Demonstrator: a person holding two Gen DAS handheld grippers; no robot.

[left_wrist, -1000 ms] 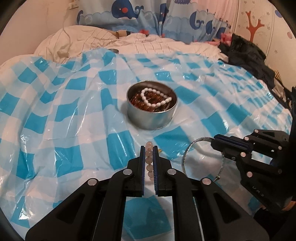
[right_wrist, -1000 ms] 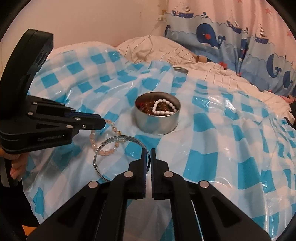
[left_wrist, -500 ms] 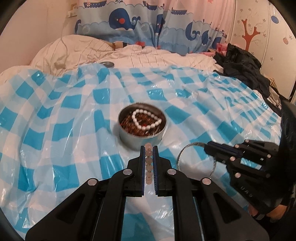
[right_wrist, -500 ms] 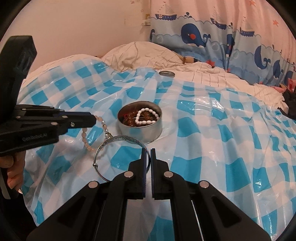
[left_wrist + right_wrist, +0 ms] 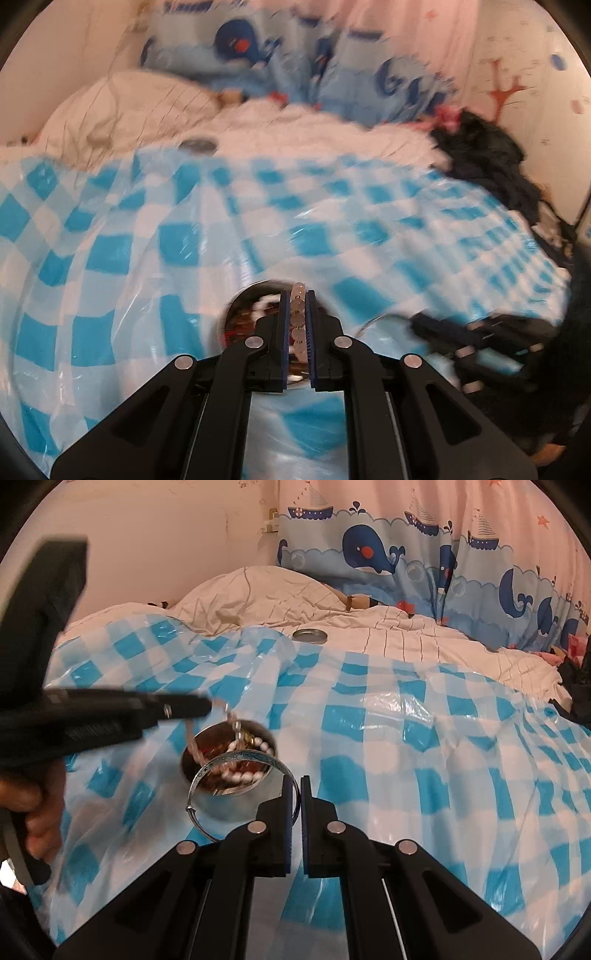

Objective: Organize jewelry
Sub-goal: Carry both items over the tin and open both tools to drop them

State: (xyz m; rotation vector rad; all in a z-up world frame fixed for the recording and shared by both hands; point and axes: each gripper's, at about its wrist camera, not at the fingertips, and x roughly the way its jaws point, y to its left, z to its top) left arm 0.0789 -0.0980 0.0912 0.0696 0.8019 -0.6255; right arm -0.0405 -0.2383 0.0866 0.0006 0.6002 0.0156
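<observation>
A round metal tin (image 5: 207, 805) sits on the blue checked plastic sheet (image 5: 406, 738) and holds brown beads and a white bead bracelet (image 5: 242, 775). My left gripper (image 5: 297, 299) is shut on a pale pink bead bracelet (image 5: 297, 321) and holds it right over the tin (image 5: 240, 314); in the right wrist view the bracelet (image 5: 231, 720) hangs from its tips into the tin. My right gripper (image 5: 296, 782) is shut on a silver bangle (image 5: 236, 758), held in the air just in front of the tin. The left wrist view is blurred.
The tin's lid (image 5: 309, 636) lies at the far edge of the sheet on a white quilt (image 5: 424, 635). Whale-print bedding (image 5: 406, 565) is behind. Dark clothes (image 5: 487, 147) are piled at the right. A wall stands to the left.
Both grippers have risen and moved in toward the tin. The pink bracelet now hangs over the tin's opening, and the bangle is lifted off the sheet next to it.
</observation>
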